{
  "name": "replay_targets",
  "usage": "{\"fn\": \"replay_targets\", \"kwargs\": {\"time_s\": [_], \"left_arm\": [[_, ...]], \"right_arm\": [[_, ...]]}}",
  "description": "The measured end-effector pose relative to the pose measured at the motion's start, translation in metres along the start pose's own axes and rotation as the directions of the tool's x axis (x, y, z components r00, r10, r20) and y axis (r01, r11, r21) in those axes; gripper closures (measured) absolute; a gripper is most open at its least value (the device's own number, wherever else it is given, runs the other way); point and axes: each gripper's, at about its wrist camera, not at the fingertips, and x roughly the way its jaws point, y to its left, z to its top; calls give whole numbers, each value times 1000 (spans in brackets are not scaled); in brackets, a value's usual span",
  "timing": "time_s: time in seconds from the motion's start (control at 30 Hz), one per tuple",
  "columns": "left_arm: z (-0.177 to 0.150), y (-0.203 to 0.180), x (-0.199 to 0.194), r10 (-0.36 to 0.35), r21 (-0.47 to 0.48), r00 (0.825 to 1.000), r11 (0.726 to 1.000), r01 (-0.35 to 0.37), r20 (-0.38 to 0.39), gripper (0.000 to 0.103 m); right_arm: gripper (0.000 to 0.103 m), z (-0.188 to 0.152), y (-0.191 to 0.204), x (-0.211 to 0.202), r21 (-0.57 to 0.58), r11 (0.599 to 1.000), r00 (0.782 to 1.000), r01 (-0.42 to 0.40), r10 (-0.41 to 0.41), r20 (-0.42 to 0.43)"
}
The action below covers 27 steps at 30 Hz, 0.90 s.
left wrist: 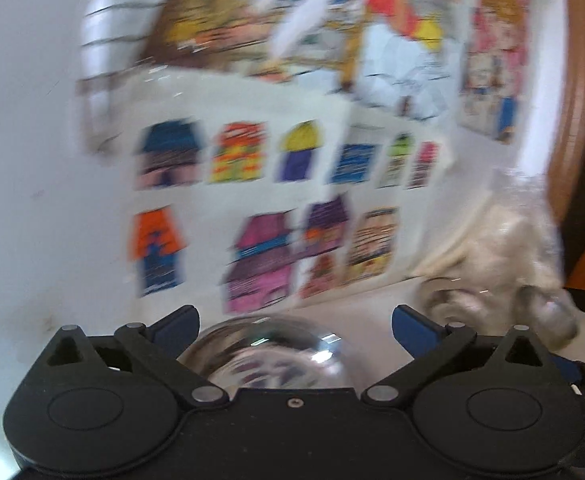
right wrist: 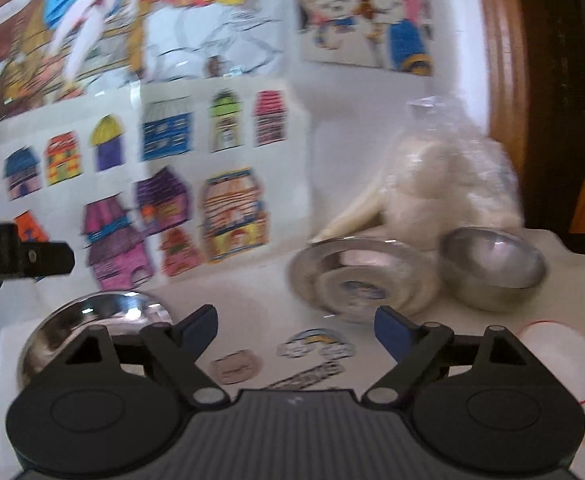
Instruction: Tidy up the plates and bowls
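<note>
Already wide apart and empty, the right gripper (right wrist: 296, 322) faces a shiny steel plate (right wrist: 362, 278) and round steel bowl (right wrist: 492, 268) touching a plastic bag (right wrist: 452, 176); the left gripper (left wrist: 295, 326), also apart, hovers over an upturned steel bowl (left wrist: 268, 360), whose slick dome could slip from the fingers

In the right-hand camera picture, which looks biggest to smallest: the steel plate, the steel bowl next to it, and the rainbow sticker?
1. steel plate
2. steel bowl, clearly narrower than the plate beside it
3. rainbow sticker, smallest, though it lies nearer the camera
</note>
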Motion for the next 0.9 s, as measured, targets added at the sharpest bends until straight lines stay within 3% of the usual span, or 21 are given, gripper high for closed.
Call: {"fn": "replay_targets", "kwargs": {"time_s": [0.13,0.23,0.37,0.43,0.57,0.73,0.9], "left_arm": [[5,-28,21,-77,31,997,997,78,-11,1],[5,-46,51,-121,32,990,992,124,-79,1],[-1,-62,84,-144,-8,974,989,145,-177,1],[-3,-66,95,-139,-21,967,990,138,-214,1],[-5,-72,111,-150,-57,963,988,141,-225,1],[-1,-83,133,-153,-52,957,988,144,-246,1],[1,-88,154,-204,-105,938,978,181,-281,1]], "right_arm": [[7,7,-30,-2,41,998,999,38,-37,-17],[6,14,-52,1,70,995,997,65,-63,-40],[7,22,-77,17,115,990,993,79,-68,-98],[13,24,-85,25,101,991,989,92,-79,-124],[18,26,-96,37,82,991,983,107,-93,-157],[21,28,-107,50,130,988,979,80,-54,-197],[22,30,-108,67,166,984,971,66,-25,-239]]}}
